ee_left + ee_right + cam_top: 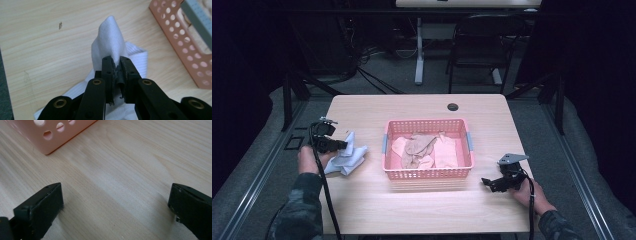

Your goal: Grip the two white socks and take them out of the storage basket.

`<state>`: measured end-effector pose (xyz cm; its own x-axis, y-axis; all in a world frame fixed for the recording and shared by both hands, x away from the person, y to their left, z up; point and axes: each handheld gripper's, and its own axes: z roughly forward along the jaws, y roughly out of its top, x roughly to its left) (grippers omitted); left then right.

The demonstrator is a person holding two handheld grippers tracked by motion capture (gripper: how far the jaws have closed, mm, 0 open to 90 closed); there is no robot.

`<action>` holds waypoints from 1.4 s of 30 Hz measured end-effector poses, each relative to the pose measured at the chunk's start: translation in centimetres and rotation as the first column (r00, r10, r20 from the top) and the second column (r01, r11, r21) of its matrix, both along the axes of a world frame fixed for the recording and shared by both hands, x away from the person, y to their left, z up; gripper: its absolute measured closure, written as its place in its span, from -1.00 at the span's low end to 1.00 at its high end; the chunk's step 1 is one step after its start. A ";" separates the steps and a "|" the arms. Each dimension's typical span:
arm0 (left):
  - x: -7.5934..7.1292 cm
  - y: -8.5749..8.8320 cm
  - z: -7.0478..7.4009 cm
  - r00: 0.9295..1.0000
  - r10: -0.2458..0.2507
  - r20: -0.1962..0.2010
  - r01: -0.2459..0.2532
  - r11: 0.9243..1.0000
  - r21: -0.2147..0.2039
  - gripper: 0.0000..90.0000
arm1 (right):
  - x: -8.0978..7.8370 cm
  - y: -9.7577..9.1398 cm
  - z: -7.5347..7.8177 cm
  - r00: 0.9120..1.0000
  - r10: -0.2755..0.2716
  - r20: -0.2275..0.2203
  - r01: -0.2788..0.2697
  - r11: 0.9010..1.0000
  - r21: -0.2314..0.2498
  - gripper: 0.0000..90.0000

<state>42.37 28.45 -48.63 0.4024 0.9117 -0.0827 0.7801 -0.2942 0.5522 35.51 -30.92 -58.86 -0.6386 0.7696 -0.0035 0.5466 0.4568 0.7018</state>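
Black jaws of my left claw (116,65) sit pressed together on a fold of white cloth (112,40); the pinched fold stands up as a peak ahead of the jaw tips, while the remainder of the cloth spreads flat beneath the claw.

Item 1. White cloth (346,156): on the left part of the tabletop (422,210), just left of the basket and apart from it. Crumpled; its long axis runs from the near left toward the far right, one corner pointing toward the basket.

Item 2. Pink basket (428,173): perforated plastic, rectangular, long axis running left to right, at the tabletop's centre, grey handles on both short ends. Contents: several beige and pale peach cloths (424,149), lying loose on the bottom.

Item 3. My right claw (488,183): jaws spread wide, nothing between them, low over bare wood near the basket's front right corner (47,151). It points left, toward the basket.

Item 4. Round dark grommet hole (453,107): in the tabletop beyond the basket.

Item 5. Black chair (482,42) and white desk leg (419,55): on the floor behind the tabletop.
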 end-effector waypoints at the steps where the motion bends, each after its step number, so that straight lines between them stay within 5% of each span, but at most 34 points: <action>1: 0.0 0.0 -0.3 1.000 0.003 -0.001 -0.003 1.000 -0.005 0.84 | 0.0 0.0 0.0 1.000 0.000 0.000 0.000 1.000 0.000 -1.00; 13: 0.8 0.8 -4.0 0.997 0.059 -0.048 -0.061 0.997 -0.044 0.73 | 0.0 0.0 0.0 1.000 0.000 0.000 0.000 1.000 0.000 -1.00; 15: 0.9 1.0 -4.5 0.996 0.065 -0.058 -0.068 0.996 -0.054 0.56 | 0.0 0.0 0.0 1.000 0.000 0.000 0.000 1.000 0.000 -1.00; 19: 0.7 1.4 -4.7 0.993 0.102 -0.050 -0.105 0.993 -0.061 -0.10 | 0.0 0.0 0.0 1.000 0.000 0.000 0.000 1.000 0.000 -1.00; 23: -0.7 1.7 -3.4 0.992 0.129 0.007 -0.128 0.990 -0.060 -0.62 | 0.0 0.0 0.0 1.000 -0.001 0.000 0.001 1.000 0.000 -1.00; 29: -4.4 1.9 -2.3 0.988 0.125 0.087 -0.120 0.991 -0.059 -0.90 | 0.0 0.0 0.0 1.000 -0.001 0.000 0.001 1.000 0.000 -1.00; 37: -7.5 2.7 -3.2 0.985 0.140 0.105 -0.138 0.990 -0.025 -0.99 | 0.0 0.0 0.0 1.000 -0.002 0.002 0.002 1.000 0.003 -1.00; 42: -8.1 3.3 -4.2 0.983 0.162 0.088 -0.160 0.987 -0.032 -0.99 | 0.0 0.0 0.0 1.000 -0.003 0.002 0.003 1.000 0.004 -1.00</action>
